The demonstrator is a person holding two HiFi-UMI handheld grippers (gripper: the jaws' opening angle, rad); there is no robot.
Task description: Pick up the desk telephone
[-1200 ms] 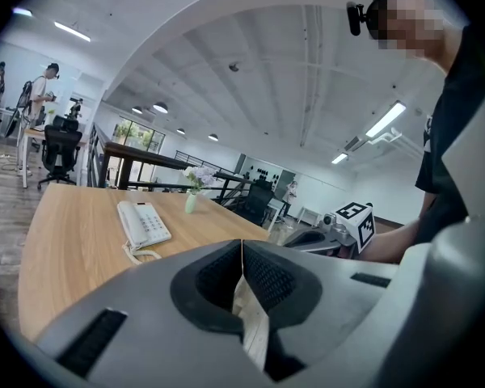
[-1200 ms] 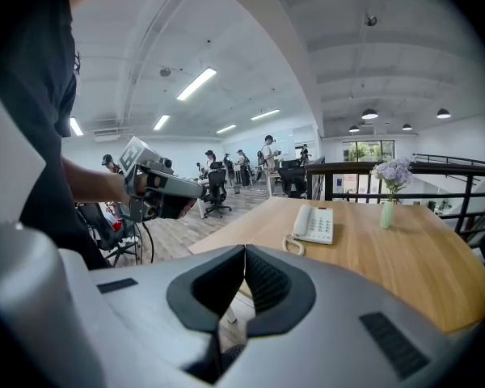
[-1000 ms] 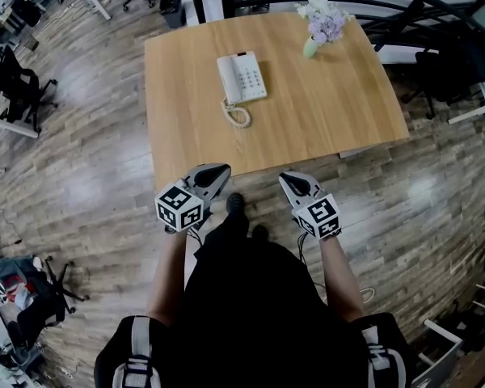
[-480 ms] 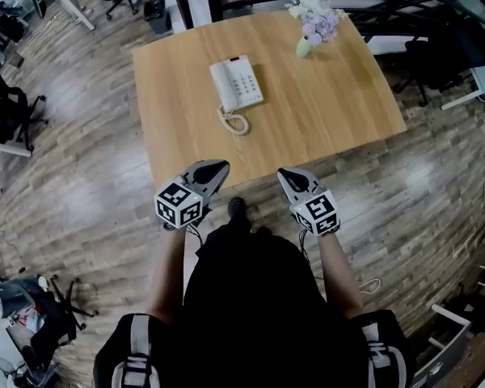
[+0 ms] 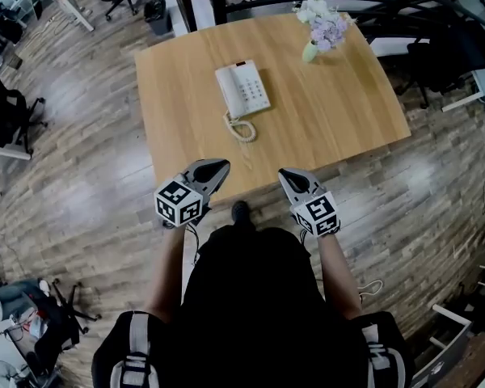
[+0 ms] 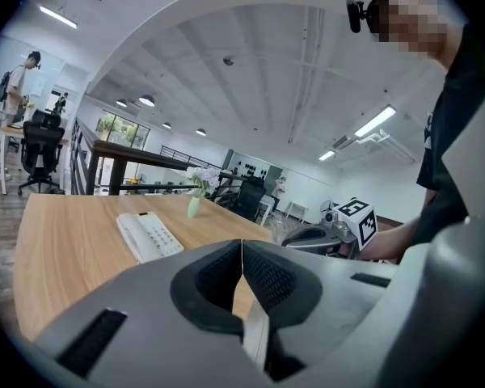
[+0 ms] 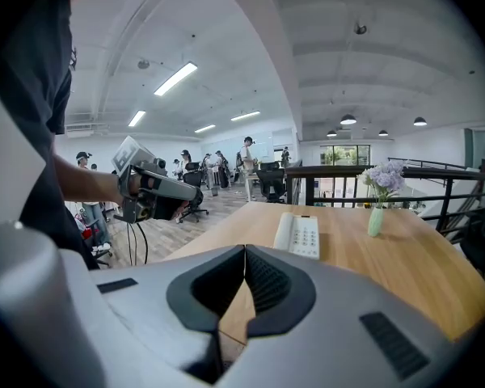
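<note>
Approach step, nothing gripped yet. Left gripper has its jaws pressed together with nothing between them, and so does the right gripper. Both tips sit over the near edge of the wooden table, low centre of the head view.

The desk telephone lies flat at upper centre of the frame, handset on its cradle along the left side, keypad to the right. Its coiled cord trails toward the near edge. It is well apart from both grippers. A vase of flowers stands at the upper right corner of the table, clear of the phone.

To do it well: the jaws probably need to open before reaching in. Likely best to bring one gripper to each side of the phone body and clamp low on the base so the handset does not slip off. Keep clear of the cord and lift level.

Against the earlier head view frames, the phone and table sit slightly lower in the frame and the table edge is nearer the gripper tips. The person looks to have stepped closer. The grippers hold about the same spots in the frame.
</note>
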